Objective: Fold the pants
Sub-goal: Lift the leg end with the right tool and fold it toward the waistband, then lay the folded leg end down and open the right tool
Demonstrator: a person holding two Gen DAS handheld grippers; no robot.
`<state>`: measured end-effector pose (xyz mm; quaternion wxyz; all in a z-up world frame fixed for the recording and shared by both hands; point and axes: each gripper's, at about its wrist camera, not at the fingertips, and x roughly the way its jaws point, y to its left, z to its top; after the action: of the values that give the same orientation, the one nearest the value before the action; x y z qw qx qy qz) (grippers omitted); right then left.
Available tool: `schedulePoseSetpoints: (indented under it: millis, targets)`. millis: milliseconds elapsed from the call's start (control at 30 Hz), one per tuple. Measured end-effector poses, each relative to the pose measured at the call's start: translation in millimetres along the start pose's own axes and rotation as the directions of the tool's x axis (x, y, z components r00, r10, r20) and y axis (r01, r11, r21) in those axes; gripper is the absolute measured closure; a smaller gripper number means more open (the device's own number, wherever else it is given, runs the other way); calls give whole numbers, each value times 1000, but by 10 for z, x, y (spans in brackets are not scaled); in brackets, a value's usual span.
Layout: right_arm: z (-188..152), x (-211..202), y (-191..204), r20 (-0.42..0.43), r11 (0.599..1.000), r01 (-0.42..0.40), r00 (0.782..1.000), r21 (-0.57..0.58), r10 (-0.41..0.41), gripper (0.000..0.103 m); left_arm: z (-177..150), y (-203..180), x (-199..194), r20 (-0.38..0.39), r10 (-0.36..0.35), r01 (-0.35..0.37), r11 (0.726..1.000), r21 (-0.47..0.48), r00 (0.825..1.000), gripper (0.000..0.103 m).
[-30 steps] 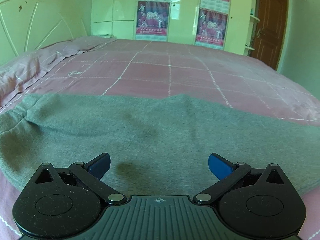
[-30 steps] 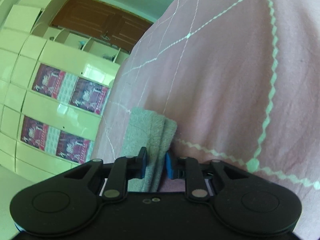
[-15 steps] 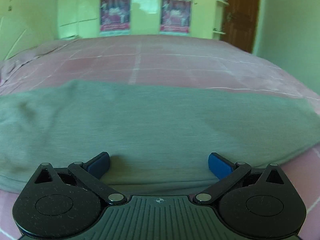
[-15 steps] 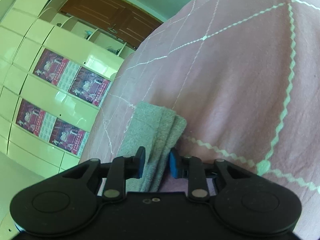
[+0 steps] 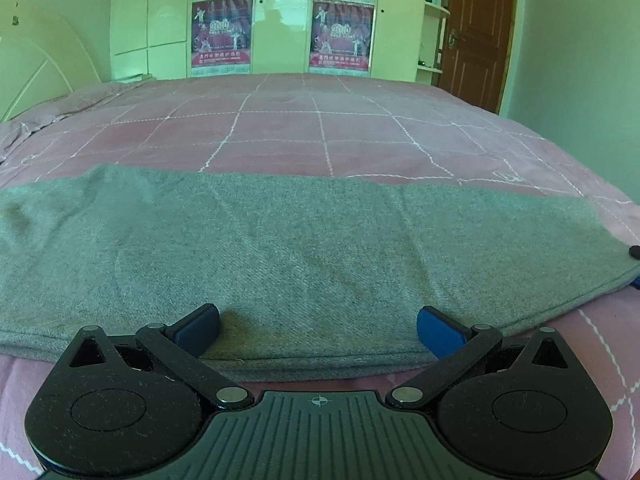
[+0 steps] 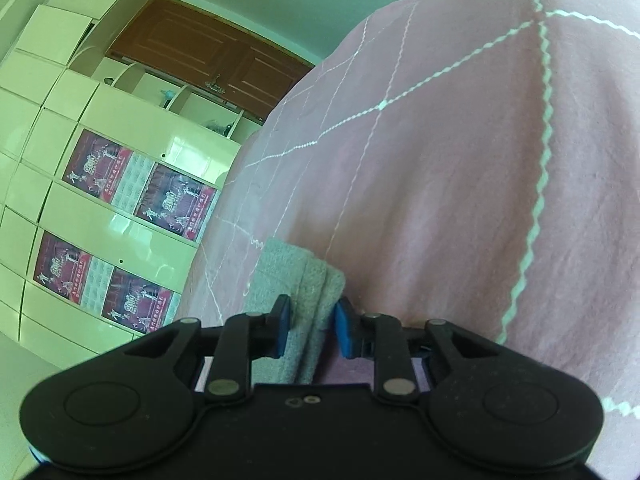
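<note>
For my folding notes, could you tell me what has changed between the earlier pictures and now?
The open left gripper slid along the grey pants toward the end by the right gripper, away from the headboard. The right gripper's jaws opened slightly with the layered pants between them. The pants stayed flat on the pink bedspread.

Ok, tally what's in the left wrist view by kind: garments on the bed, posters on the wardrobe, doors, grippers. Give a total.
Grey pants lying flat on the pink bedspread: 1
Posters on the wardrobe, counting only the two seen whole: 2
Brown door: 1
Grippers: the left gripper, open over the pants' near edge, and the tip of another at the right edge: 2
Total: 6
</note>
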<state>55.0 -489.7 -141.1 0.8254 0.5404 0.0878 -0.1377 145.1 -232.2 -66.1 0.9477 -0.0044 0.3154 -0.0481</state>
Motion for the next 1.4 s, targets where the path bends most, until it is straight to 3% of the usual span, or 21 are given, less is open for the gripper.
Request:
schedulePoseSetpoints:
  millis: [200,500,567,633,700,767,833,933,1067,1100,1133,1167,1200,1233,1267,1300,1367,1400]
  targets:
    - [-27,96,77,-27,999,24,999,-38,-25,87,-8,-86,114,-29,14,-12,998,58,999,0]
    - [-101,107,248,9,991,67,998,-117,-67,94,19,-103,141,-55,9,-5,997,80,998,0]
    - [-135,68,374,25,987,37,999,-158,-34,95,31,-81,160,-59,-7,12,996,86,998,0]
    - [-196,10,584,16,979,-11,1000,-206,14,95,146,58,99,-82,-85,90,994,62,993,0]
    - [-314,-61,883,-4,954,-51,999,-297,52,95,264,392,-112,-29,-162,163,985,62,986,0]
    - [-519,-112,1253,-40,910,-100,995,-402,92,95,342,862,-330,47,-128,123,989,87,991,0]
    - [-815,-121,1596,-84,858,-155,988,-490,131,95,412,1509,-503,111,-49,46,998,36,993,0]
    - [-1377,-79,2023,-174,780,-246,969,-575,177,95,406,2488,-786,192,73,-52,992,-112,979,0]
    - [-2328,77,2421,-333,654,-347,931,-672,151,94,131,3353,-1043,187,225,-185,960,-210,956,0]
    - [-2566,116,2467,-387,631,-389,910,-671,148,92,22,3502,-1087,187,238,-193,954,-232,953,0]
    - [-2804,142,2500,-459,604,-449,876,-659,150,91,-69,3606,-1130,186,249,-199,948,-248,951,0]
    - [-3072,202,2555,-540,544,-508,834,-668,115,88,-161,3725,-1139,171,263,-213,940,-265,949,0]
    - [-3323,296,2602,-610,487,-543,792,-684,27,81,-198,3827,-1136,143,280,-231,930,-285,949,0]
    - [-3553,397,2647,-640,461,-531,761,-711,-110,79,-212,3948,-1125,128,295,-245,919,-308,947,0]
    - [-3595,329,2644,-607,455,-507,789,-732,-97,79,-231,4019,-1158,140,300,-242,914,-327,944,0]
    - [-3504,236,2641,-596,479,-517,803,-709,-16,77,-252,4080,-1184,150,302,-236,908,-347,941,0]
    - [-3281,165,2646,-599,543,-531,798,-651,63,78,-288,4187,-1185,164,299,-216,894,-392,940,0]
    - [-3181,138,2650,-581,550,-521,810,-652,78,80,-289,4219,-1145,168,272,-183,892,-413,947,0]
